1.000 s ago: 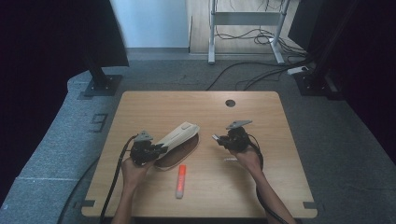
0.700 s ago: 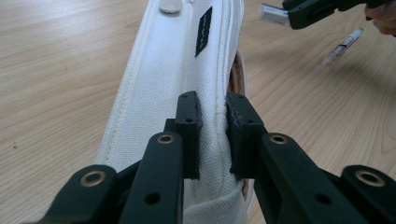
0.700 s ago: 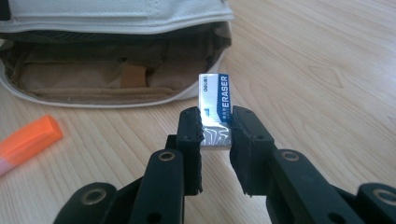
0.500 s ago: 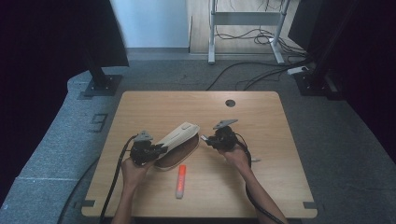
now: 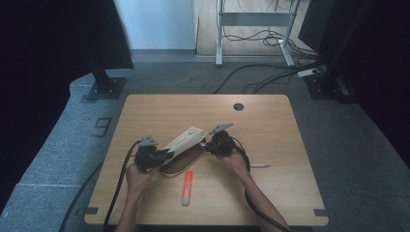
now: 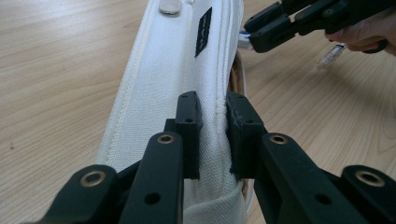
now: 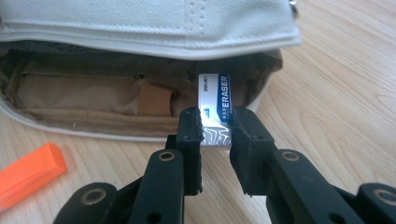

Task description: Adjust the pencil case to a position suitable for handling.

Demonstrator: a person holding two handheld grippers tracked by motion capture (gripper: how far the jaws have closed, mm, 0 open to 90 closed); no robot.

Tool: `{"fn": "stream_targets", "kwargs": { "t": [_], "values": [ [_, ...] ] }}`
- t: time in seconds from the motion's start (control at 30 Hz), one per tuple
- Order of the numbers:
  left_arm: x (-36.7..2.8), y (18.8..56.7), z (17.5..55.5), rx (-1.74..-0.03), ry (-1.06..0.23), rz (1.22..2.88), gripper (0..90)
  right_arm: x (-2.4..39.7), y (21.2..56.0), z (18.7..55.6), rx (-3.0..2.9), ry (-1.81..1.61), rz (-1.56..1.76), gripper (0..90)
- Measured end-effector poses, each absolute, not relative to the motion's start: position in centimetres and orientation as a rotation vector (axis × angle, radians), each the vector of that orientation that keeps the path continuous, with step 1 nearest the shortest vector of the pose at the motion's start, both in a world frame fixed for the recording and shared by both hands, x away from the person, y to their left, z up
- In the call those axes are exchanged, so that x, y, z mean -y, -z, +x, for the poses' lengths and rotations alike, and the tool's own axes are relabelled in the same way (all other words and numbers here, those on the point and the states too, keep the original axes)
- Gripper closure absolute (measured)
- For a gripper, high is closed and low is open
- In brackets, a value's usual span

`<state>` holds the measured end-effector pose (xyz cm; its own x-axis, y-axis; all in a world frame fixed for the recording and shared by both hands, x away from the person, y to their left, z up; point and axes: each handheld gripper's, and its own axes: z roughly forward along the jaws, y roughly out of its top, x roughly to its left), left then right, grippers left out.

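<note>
Woven cloth pouch [image 6: 177, 60], matt wooden table [image 5: 270, 125]

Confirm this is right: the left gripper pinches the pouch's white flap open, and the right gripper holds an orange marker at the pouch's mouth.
Not quite. The right gripper holds an eraser, as the right gripper view shows; the orange marker lies loose on the table. The rest stands: the left gripper pinches the pouch's white flap open.

Black two-jaw grippers, bare forearms

Left gripper [image 6: 210, 140] and right gripper [image 7: 215, 144]: matte black linkages, brass-ringed pivot holes, square ribbed pads, grey three-cornered top plates, trailing black cables.
</note>
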<state>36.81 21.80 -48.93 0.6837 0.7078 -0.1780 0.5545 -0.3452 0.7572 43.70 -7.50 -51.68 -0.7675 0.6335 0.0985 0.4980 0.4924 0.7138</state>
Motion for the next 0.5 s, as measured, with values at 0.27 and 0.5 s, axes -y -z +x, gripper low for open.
{"fn": "stream_targets", "kwargs": {
  "t": [0.27, 0.5],
  "values": [
    [-21.7, 48.9, 36.8, -0.968, -0.222, 2.042, 76.7, 6.0, 52.3, 44.4, -2.563, -1.096, 0.969, 72.1],
    [-21.6, 48.9, 36.8, -0.962, -0.220, 2.048, 76.7, 5.1, 52.8, 44.9, -2.556, -1.094, 0.979, 71.8]
  ]
}}
